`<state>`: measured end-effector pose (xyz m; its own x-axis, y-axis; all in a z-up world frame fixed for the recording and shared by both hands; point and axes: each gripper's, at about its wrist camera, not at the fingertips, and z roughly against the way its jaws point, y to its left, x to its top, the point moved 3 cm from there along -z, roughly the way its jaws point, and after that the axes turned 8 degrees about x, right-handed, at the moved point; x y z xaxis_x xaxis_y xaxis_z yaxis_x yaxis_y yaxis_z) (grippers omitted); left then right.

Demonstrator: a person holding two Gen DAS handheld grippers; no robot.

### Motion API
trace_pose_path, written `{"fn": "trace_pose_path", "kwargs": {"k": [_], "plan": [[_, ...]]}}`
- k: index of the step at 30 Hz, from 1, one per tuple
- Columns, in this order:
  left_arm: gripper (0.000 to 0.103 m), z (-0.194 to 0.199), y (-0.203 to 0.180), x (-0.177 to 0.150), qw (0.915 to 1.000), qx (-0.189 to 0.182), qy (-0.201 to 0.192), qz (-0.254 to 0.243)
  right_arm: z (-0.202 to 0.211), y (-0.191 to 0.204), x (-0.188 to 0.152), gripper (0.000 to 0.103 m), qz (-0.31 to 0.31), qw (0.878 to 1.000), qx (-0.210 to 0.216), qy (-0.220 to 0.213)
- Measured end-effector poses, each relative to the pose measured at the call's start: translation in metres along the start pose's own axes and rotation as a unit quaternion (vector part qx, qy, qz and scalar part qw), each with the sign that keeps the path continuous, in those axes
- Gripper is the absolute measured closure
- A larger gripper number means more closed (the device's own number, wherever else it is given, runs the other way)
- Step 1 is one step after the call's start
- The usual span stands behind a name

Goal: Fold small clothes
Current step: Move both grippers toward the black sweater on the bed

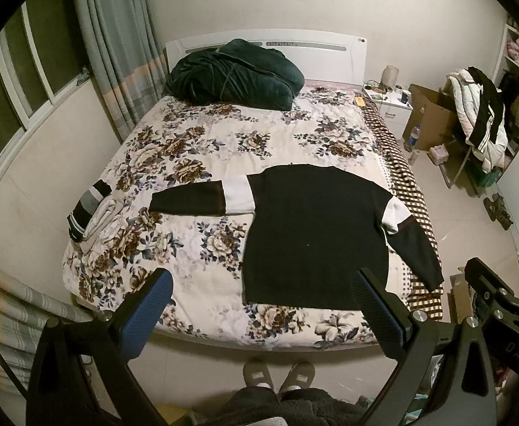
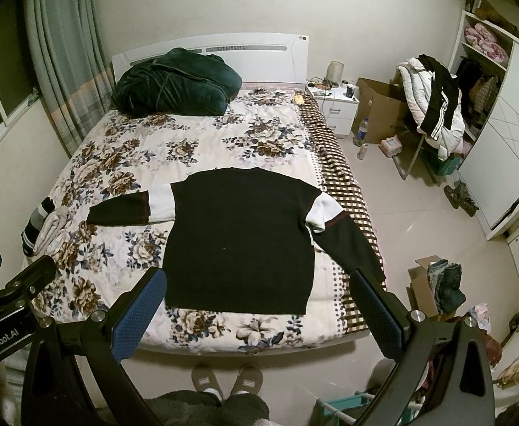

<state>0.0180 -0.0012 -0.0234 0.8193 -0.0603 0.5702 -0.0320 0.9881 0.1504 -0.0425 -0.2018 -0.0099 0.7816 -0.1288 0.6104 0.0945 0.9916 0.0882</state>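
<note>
Black sweater [image 1: 316, 234] with white sleeve bands spread flat near the foot edge of the floral bed [image 1: 202, 149], one sleeve reaching the checked side edge, folded clothes [image 1: 96, 218] at the opposite edge, left gripper [image 1: 263, 305] and right gripper [image 2: 255, 301] both wide apart, holding nothing, above the foot edge

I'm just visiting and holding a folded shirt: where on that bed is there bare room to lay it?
Free: the flowered quilt between the dark green bundled blanket and the black sweater with white sleeve bands. Also the near-left corner beside the sweater. Crowded: the left edge, with a small folded clothes pile, and the right edge, where a sleeve hangs over.
</note>
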Motion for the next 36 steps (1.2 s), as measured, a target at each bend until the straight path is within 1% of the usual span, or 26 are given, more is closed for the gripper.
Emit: {"fn": "trace_pose_path", "kwargs": {"k": [1, 2, 12, 14, 17, 18, 19, 20, 22, 24, 25, 28, 29, 32, 34, 35, 36], "plan": [[0.000, 0.000, 0.000, 0.000, 1.0000, 0.000, 0.000, 0.000, -0.001, -0.002, 0.001, 0.000, 0.000, 1.000, 0.000, 0.000], [0.000, 0.000, 0.000, 0.000, 1.0000, 0.000, 0.000, 0.000, 0.003, 0.005, 0.011, 0.000, 0.001, 1.000, 0.001, 0.000], [0.000, 0.000, 0.000, 0.000, 1.0000, 0.002, -0.001, -0.002, 0.003, 0.005, 0.009, 0.000, 0.001, 1.000, 0.001, 0.000], [0.000, 0.000, 0.000, 0.000, 1.0000, 0.006, -0.004, -0.003, 0.004, 0.007, 0.013, 0.000, -0.003, 1.000, 0.003, -0.001], [0.000, -0.005, 0.001, 0.004, 0.9997, 0.013, -0.019, 0.000, 0.001, 0.006, 0.022, 0.000, -0.022, 1.000, 0.008, -0.005], [0.000, -0.012, 0.002, 0.010, 0.9995, 0.019, -0.027, 0.002, -0.002, 0.003, 0.025, 0.000, -0.032, 0.999, 0.009, -0.006], [0.000, -0.032, 0.003, 0.026, 0.9989, 0.028, -0.039, 0.003, -0.007, -0.002, 0.030, 0.000, -0.048, 0.999, 0.010, -0.009], [0.000, -0.032, 0.000, 0.025, 0.9983, 0.037, -0.045, -0.001, -0.016, -0.010, 0.032, 0.000, -0.062, 0.998, 0.014, -0.009], [0.000, -0.052, 0.001, 0.034, 0.9979, 0.041, -0.049, -0.006, -0.039, -0.029, 0.035, 0.000, -0.101, 0.995, 0.012, -0.005], [0.000, -0.079, -0.007, 0.042, 0.9982, 0.039, -0.043, -0.016, -0.065, -0.057, 0.033, 0.000, -0.153, 0.988, 0.007, 0.000], [0.000, -0.081, -0.007, 0.052, 0.9956, 0.058, -0.067, -0.032, -0.076, -0.073, 0.028, 0.000, -0.173, 0.985, -0.002, 0.001], [0.000, -0.115, -0.023, 0.061, 0.9946, 0.063, -0.064, -0.053, -0.113, -0.120, 0.017, 0.000, -0.224, 0.974, -0.040, 0.001], [0.000, -0.130, -0.033, 0.063, 0.9950, 0.063, -0.051, -0.057, -0.127, -0.138, 0.013, 0.000, -0.237, 0.970, -0.058, 0.007], [0.000, -0.174, -0.066, 0.064, 0.9966, 0.054, -0.008, -0.062, -0.170, -0.195, -0.005, 0.000, -0.280, 0.956, -0.086, 0.023], [0.000, -0.204, -0.094, 0.064, 0.9966, 0.049, 0.017, -0.064, -0.196, -0.239, -0.024, 0.000, -0.319, 0.943, -0.087, 0.031], [0.000, -0.214, -0.101, 0.063, 0.9962, 0.050, 0.023, -0.067, -0.210, -0.264, -0.039, 0.000, -0.342, 0.934, -0.096, 0.037], [0.000, -0.230, -0.117, 0.063, 0.9959, 0.052, 0.031, -0.068, -0.225, -0.285, -0.051, 0.000, -0.362, 0.926, -0.097, 0.042]]}}
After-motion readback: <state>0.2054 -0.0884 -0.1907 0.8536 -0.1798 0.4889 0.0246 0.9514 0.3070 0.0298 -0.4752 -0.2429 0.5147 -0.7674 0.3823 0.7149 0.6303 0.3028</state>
